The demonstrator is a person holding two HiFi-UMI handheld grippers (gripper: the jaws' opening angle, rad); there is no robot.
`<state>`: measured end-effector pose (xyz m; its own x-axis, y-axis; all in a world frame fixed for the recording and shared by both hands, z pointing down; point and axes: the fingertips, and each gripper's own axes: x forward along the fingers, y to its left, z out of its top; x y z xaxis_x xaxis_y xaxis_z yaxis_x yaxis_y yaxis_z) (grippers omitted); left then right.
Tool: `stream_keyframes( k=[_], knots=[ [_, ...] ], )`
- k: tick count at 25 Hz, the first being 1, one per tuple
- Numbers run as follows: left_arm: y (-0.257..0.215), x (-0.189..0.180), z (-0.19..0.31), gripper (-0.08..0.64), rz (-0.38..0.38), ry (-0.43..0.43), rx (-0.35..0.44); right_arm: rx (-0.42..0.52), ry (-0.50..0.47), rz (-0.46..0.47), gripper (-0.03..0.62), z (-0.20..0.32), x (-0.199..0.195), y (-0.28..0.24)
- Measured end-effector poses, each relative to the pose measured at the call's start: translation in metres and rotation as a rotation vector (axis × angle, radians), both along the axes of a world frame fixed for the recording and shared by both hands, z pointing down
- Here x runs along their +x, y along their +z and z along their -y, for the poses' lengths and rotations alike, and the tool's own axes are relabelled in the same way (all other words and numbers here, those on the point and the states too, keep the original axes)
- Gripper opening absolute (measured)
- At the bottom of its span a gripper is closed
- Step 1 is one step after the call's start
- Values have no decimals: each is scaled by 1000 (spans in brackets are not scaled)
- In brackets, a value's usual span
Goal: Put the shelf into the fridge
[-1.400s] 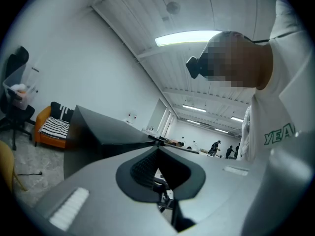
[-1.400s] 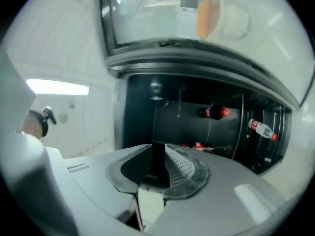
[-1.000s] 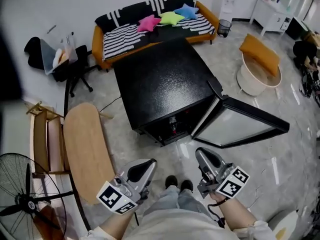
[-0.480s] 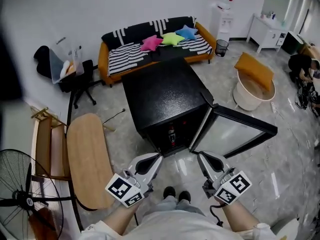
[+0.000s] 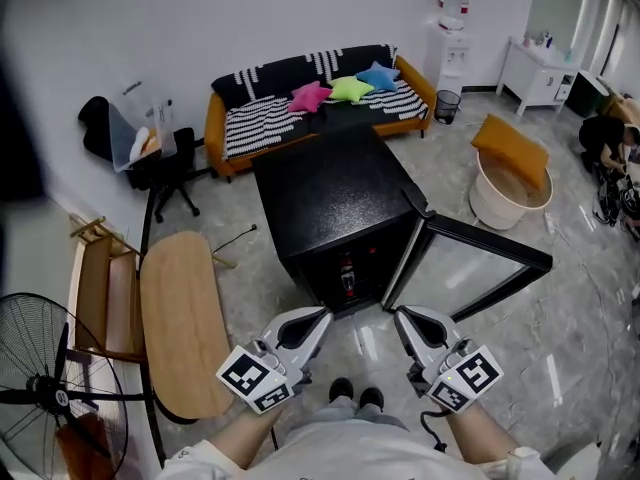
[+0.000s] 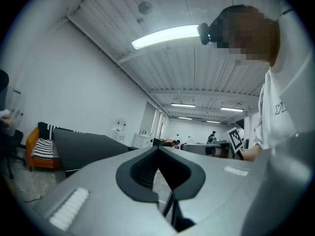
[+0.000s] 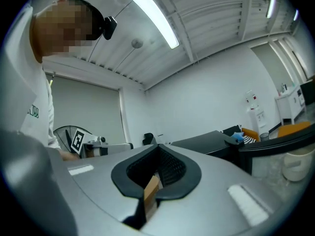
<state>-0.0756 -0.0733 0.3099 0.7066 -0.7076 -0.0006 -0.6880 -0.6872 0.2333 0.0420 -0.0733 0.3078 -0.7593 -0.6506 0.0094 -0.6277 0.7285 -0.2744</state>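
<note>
Finding 1, jaws. The left gripper [image 5: 316,317] has its jaws closed together, pad on pad, with nothing between them in the left gripper view [image 6: 158,149]. The right gripper [image 5: 401,316] likewise has its jaws brought together in the right gripper view [image 7: 157,148]. A thin tan sliver shows in the slot below the right gripper's pads. I judge this to be something beyond the gripper seen through the gap, not a held item.

Finding 2, the shelf. No view shows a part that can be identified as the shelf. It is in neither gripper, and it cannot be made out on the floor in front of the person or on the oval wooden counter [image 5: 180,318] at the left.

Finding 3, the fridge [image 5: 335,198]. It stands directly ahead of the person, low on the floor, with its opening facing them. Its door [image 5: 468,264] is swung wide to the right and lies well clear of the opening. Something small with red on it sits inside, too small to name.

Finding 4, governing relation. Both grippers are held close to the body, level with each other, tips pointing forward at the fridge front. The opening lies ahead and between them, in my judgement slightly closer to the left one, while the right one sits nearer the door. Until the shelf is located, its long axis and the approach cannot be assessed
</note>
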Motion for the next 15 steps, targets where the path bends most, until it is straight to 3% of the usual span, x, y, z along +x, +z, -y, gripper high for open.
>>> stream_keyframes(
  k=[15],
  knots=[
    [-7, 14, -11, -5, 1, 16, 13, 13, -4, 26, 5, -5, 8, -8]
  ],
)
